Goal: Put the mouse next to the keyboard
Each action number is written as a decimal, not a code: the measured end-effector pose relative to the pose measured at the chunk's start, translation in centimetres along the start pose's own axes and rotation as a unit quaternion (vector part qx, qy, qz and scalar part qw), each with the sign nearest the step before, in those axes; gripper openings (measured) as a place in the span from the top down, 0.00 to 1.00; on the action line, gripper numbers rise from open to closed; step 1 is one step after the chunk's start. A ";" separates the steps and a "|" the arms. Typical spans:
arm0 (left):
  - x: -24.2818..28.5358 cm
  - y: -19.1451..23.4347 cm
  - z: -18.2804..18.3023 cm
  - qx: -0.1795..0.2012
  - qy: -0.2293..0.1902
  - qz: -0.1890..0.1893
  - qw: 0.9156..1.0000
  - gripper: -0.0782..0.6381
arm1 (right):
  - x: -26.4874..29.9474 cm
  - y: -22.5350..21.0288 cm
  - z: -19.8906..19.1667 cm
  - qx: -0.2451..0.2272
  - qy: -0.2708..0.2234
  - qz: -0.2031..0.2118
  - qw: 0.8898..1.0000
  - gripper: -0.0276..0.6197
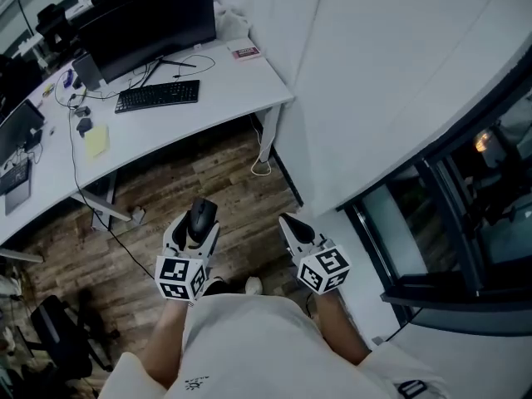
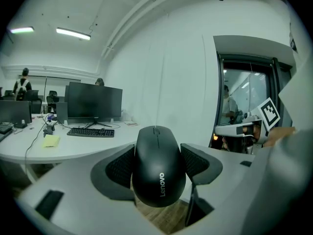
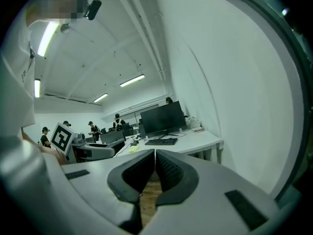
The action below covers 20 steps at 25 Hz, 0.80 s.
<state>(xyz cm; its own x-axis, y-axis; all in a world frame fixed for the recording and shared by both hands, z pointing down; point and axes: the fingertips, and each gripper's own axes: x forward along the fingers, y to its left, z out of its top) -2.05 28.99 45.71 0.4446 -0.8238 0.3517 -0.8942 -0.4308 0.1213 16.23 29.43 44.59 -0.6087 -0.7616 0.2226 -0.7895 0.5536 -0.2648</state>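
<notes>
The left hand-held gripper [image 1: 202,223] pinches the black mouse [image 2: 159,168] across its flanks, one dark pad on each side. The domed top faces up and the wheel end points away from the person. I judge this grip is chosen so that the flat underside can go straight down onto a surface without turning. The pads are finely ribbed, probably to stop the smooth, matt plastic shell from slipping, and the jaw bodies around them are plain pale grey. The shell is a rounded oval with a brand name printed near its tail.

The right hand-held gripper [image 3: 155,173] has its jaws pressed together on nothing. It is carried at three o'clock of the left one, apparently idle, since one gripper is enough for so light a thing.

Both hang over a floor [image 1: 174,185] of mottled brown planks, so the mouse is in the air, well apart from its goal. At eleven o'clock of the mouse in the head view stands the white worktop [image 1: 224,110], smooth with a curved edge. On it lies the keyboard [image 1: 158,95], a flat black rectangle in front of a dark monitor [image 1: 150,19]. A yellow notepad [image 1: 96,140] lies at eight o'clock of the keyboard. The worktop at the keyboard's three o'clock is bare, a likely landing place.
</notes>
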 end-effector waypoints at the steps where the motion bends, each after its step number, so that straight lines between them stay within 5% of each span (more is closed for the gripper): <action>1: 0.1 -0.2 0.0 0.000 0.000 0.002 1.000 0.47 | 0.0 0.0 -0.2 -0.001 0.005 0.006 1.000 0.93; 20: 1.6 -0.9 0.1 -0.005 0.000 0.021 1.000 0.47 | 0.9 -0.1 0.0 0.004 0.001 0.057 0.998 0.93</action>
<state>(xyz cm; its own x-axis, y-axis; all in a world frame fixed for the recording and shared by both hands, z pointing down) -0.53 28.05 46.10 0.4059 -0.8416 0.3564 -0.9129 -0.3917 0.1147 15.73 28.70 44.75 -0.6942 -0.6934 0.1931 -0.7150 0.6335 -0.2956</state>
